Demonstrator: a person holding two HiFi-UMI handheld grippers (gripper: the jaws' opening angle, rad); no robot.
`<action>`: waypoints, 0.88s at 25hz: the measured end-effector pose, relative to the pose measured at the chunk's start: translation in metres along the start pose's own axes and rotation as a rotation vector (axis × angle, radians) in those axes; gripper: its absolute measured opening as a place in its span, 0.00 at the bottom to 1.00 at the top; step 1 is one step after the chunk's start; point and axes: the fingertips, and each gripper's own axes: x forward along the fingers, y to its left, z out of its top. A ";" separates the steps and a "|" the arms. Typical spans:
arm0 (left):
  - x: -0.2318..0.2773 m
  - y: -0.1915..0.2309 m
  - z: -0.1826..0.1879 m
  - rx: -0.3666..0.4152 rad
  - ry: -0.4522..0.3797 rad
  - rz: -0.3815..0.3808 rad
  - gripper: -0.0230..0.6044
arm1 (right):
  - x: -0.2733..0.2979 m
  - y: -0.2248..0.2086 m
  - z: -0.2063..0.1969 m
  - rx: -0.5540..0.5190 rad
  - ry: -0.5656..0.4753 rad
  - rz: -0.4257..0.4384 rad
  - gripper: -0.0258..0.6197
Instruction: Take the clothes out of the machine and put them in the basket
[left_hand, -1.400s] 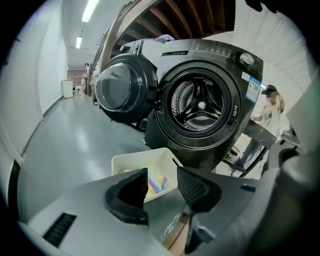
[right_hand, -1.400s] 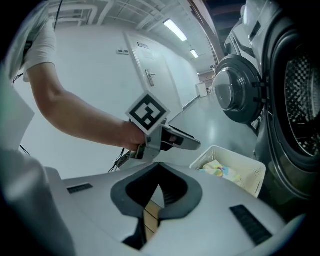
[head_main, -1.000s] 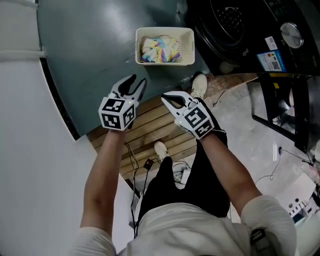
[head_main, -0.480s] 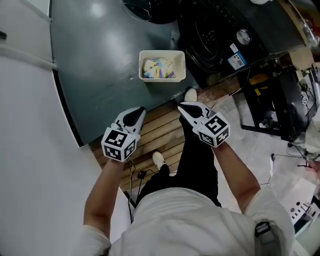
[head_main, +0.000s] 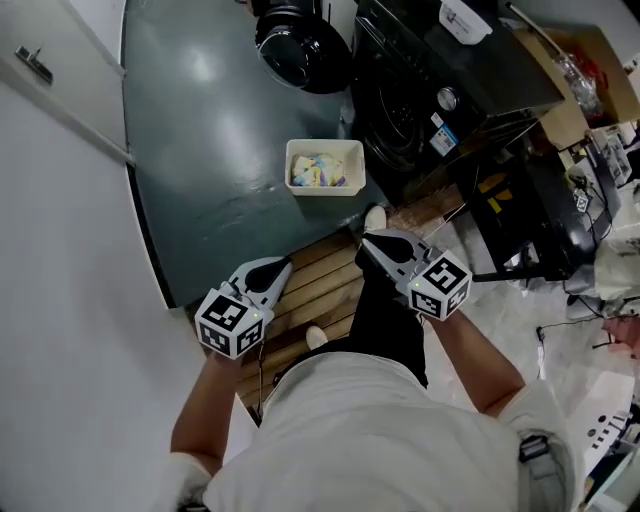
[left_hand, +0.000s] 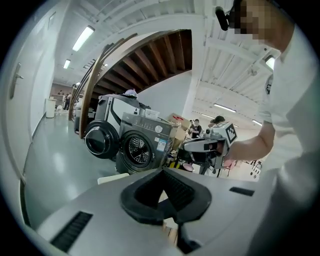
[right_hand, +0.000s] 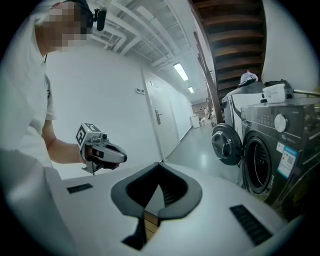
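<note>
A white basket (head_main: 325, 167) with colourful clothes (head_main: 318, 172) in it stands on the grey floor in front of the dark washing machine (head_main: 405, 110), whose round door (head_main: 298, 45) hangs open. Both grippers are held high above the floor, well short of the basket and apart from each other. My left gripper (head_main: 274, 268) has just been closing and is shut with nothing between its jaws. My right gripper (head_main: 372, 243) is shut and empty too. The left gripper view shows the machine (left_hand: 142, 147), a strip of the basket (left_hand: 112, 178) and the right gripper (left_hand: 187, 146). The right gripper view shows the left gripper (right_hand: 124, 158).
I stand on a wooden slatted platform (head_main: 320, 290) with cables beside it. A white wall with a door (head_main: 60, 180) runs along the left. A black frame (head_main: 520, 215) and clutter sit to the right of the machine. Other people stand far off.
Both grippers have risen away from the floor, so the basket and machine look smaller and farther. The left jaws went from open to shut, empty.
</note>
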 end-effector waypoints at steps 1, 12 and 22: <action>-0.008 -0.005 0.002 0.003 -0.007 0.002 0.03 | -0.006 0.010 0.005 -0.004 -0.005 0.005 0.04; -0.072 -0.055 0.013 0.057 -0.060 -0.004 0.03 | -0.047 0.084 0.023 -0.085 -0.016 0.046 0.04; -0.092 -0.051 0.019 0.026 -0.111 0.026 0.03 | -0.048 0.103 0.032 -0.124 -0.042 0.069 0.04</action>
